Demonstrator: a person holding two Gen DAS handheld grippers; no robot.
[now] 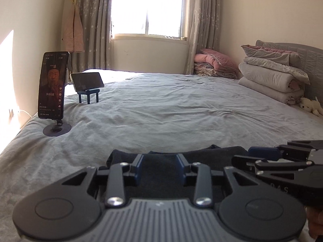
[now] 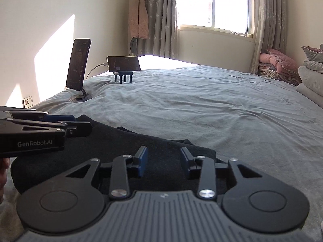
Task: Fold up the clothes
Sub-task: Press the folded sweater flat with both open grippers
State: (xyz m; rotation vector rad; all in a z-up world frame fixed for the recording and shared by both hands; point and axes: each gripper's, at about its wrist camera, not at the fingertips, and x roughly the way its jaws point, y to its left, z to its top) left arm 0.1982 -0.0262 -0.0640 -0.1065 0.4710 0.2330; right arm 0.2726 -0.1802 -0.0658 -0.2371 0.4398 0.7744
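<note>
A dark, nearly black garment (image 1: 212, 155) lies flat on the grey bed sheet (image 1: 161, 111) at the near edge of the bed. My left gripper (image 1: 160, 162) hovers over its left part, open, with bare cloth showing between the blue pads (image 1: 139, 166). Beside it on the right, my right gripper (image 1: 244, 156) reaches in from the side. In the right wrist view the garment (image 2: 121, 141) spreads under my right gripper (image 2: 163, 158), which is open with nothing pinched. The left gripper (image 2: 80, 123) comes in from the left edge above the cloth.
A phone on a round-based stand (image 1: 52, 84) and a second phone on a small stool-like stand (image 1: 87, 82) stand at the bed's far left. Folded quilts (image 1: 272, 76), pink bedding (image 1: 216, 60) and a white plush toy (image 1: 310, 105) line the right side by the headboard.
</note>
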